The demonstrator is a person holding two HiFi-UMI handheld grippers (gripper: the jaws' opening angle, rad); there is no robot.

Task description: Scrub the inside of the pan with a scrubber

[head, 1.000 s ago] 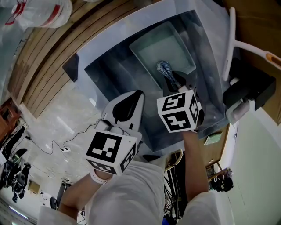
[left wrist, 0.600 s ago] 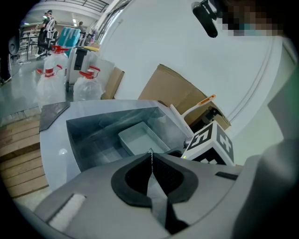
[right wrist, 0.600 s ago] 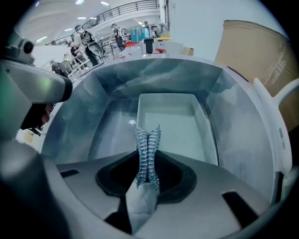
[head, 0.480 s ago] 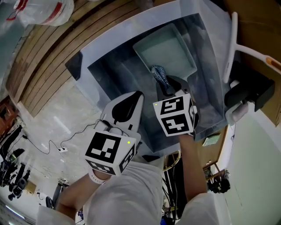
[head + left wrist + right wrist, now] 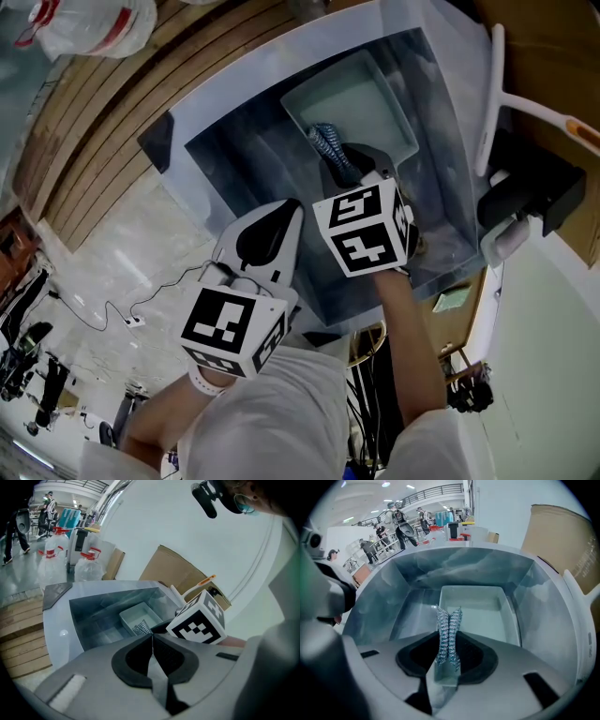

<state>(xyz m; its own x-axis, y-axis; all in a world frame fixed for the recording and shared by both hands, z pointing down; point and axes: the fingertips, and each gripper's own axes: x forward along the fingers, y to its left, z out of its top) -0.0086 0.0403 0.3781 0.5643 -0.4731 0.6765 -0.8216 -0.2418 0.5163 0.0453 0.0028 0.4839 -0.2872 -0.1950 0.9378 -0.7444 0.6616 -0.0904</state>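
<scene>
Right gripper (image 5: 448, 654) has its jaws clamped tight on the scrubber (image 5: 449, 629), a wiry silver one squashed into a narrow strip that pokes out past the tips. The free end of it sits right at the near-left corner of the pan (image 5: 483, 605), a pale rectangular tray lying flat in the bottom of the sink (image 5: 389, 597). Honestly can't tell if the scrubber is touching the pan or just hanging above the rim. The inside of the pan looks plain and light.

Left gripper (image 5: 151, 640) has its jaws closed together with nothing between them. It's held back at the near edge of the sink, just beside the right one and lower in the head view, and well apart from the pan.

Further out there's a white tool with an orange bit (image 5: 495, 94) lying on the right rim of the sink, cardboard (image 5: 562, 541) behind it, some big water jugs (image 5: 89, 560) and wooden planks (image 5: 103, 122) on the far side.
</scene>
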